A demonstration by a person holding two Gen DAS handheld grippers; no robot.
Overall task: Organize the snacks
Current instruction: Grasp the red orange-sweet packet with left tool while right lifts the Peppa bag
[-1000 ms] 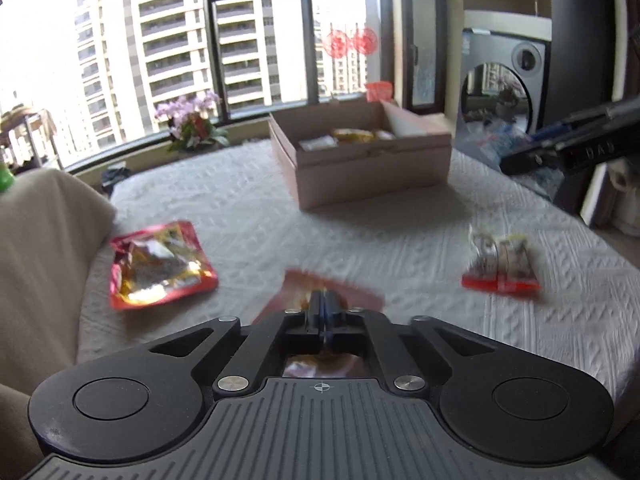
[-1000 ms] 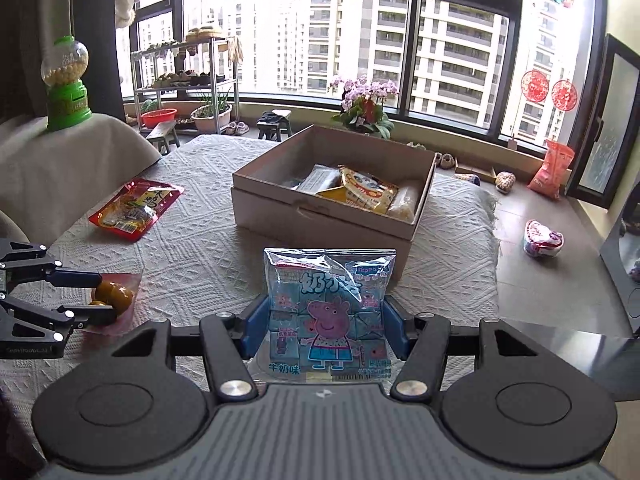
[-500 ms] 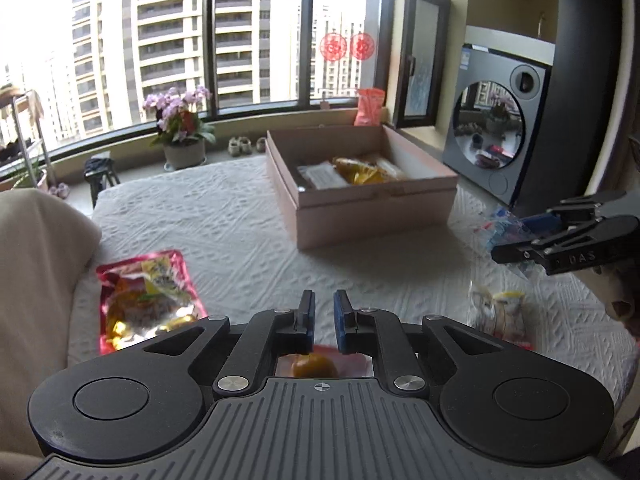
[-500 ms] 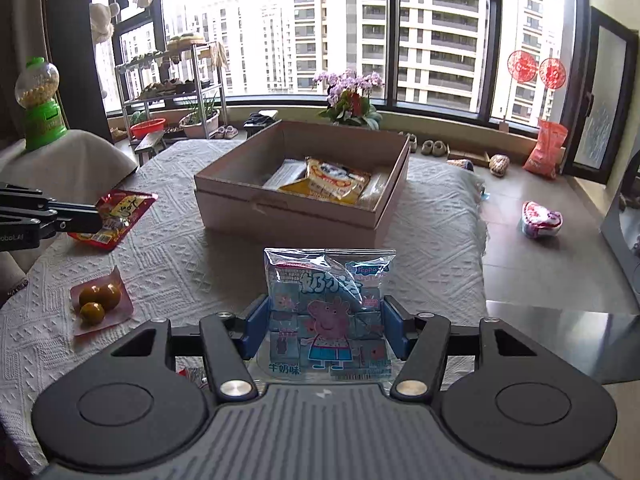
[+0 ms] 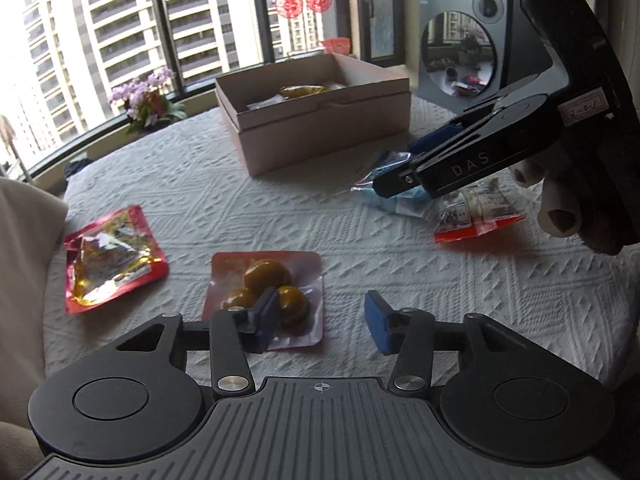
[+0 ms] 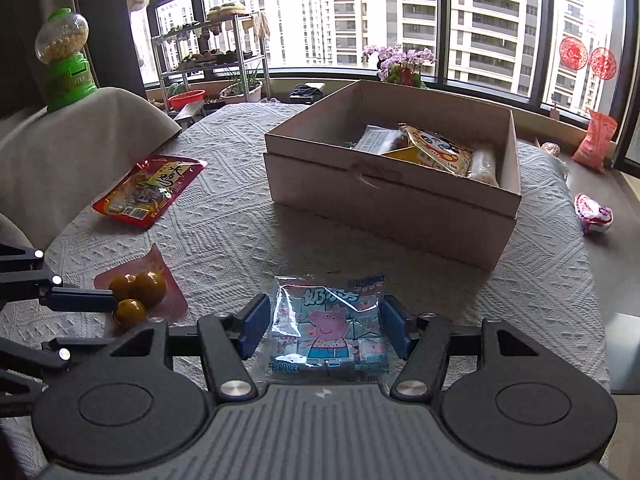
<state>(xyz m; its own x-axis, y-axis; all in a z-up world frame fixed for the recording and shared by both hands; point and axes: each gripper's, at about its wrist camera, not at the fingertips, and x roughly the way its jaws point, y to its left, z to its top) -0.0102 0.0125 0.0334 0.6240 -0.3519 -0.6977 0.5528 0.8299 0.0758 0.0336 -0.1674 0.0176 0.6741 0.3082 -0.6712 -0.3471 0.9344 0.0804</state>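
Spreading right now, the left tool (image 5: 322, 326) has its jaws opening w/ nothing pinched; a sec ago they were pressed together on the pouch of yellow-brown balls (image 5: 266, 294), which now lies flat on the table (image 5: 400, 264), its near edge under the tool's left pad. So that pouch is released on the near side of the cardboard box (image 6: 394, 184), not inside it — reads as a repositioning or a dropped grip, and it'll likely need a re-grasp. The right tool (image 6: 322, 330) is also easing wider, by a hair; the blue cartoon-pig packet (image 6: 326, 330) sits between its pads, pads close to both edges, but can't tell if they press. That packet is also just on the near side of the box, lower toward the table than half a sec back. Box already holds several snacks. Left of the box, well apart: red foil packet (image 6: 150, 186). Another red-edged packet (image 5: 478, 216) lies on the box's near side under the right tool.
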